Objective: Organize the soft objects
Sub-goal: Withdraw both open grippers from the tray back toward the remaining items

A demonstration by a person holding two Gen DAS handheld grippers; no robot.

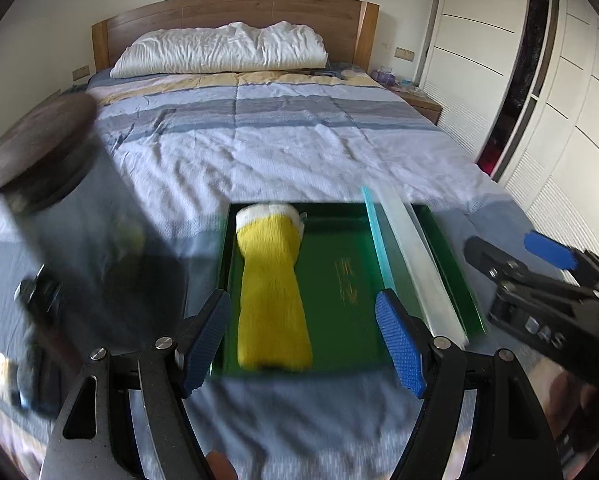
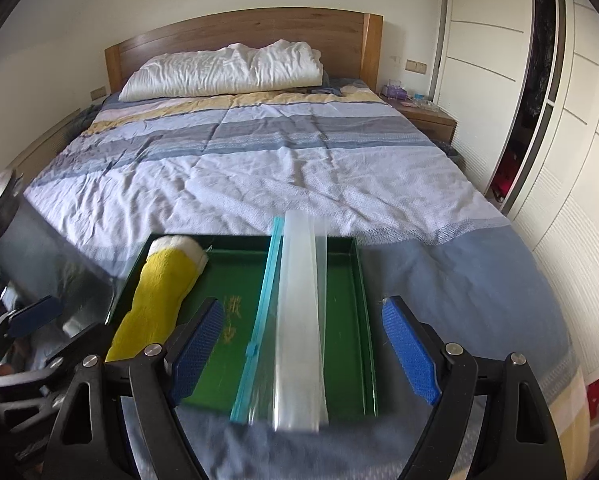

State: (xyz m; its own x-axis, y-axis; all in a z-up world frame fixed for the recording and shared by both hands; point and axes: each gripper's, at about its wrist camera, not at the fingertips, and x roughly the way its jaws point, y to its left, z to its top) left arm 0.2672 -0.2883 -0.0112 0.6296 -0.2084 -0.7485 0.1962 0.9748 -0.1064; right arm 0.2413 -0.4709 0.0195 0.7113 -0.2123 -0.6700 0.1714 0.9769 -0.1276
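Resting on the striped blue, grey and cream quilted bedspread (image 1: 283, 148) near the foot of the bed is a shallow rectangular dark green tray (image 1: 339, 276), which holds both task items. A rolled yellow knitted sock with a white cuff (image 1: 271, 292) lies lengthwise along the tray's left side, its cuff toward the headboard. A folded clear plastic zip bag with a light blue slider strip (image 2: 299, 320) lies lengthwise along the tray's right side, and its near end overhangs the tray's near rim. The left gripper (image 1: 311, 340) is held above the near edge of the tray with its blue textured pads (image 1: 399, 344) spread wide apart; no object is between them and neither pad touches the sock. The right gripper (image 2: 307, 348) is held above the near end of the zip bag with its jaws equally wide and no contact with the bag. Each gripper appears at the side of the other's view. A tall clear glass jar with a dark round wooden lid (image 1: 39, 152), strongly blurred, stands at the left edge of both views. A crumpled white pillow (image 1: 223, 50) lies against the brown wooden headboard (image 1: 235, 8), and white panelled wardrobe doors (image 2: 487, 40) line the right wall.
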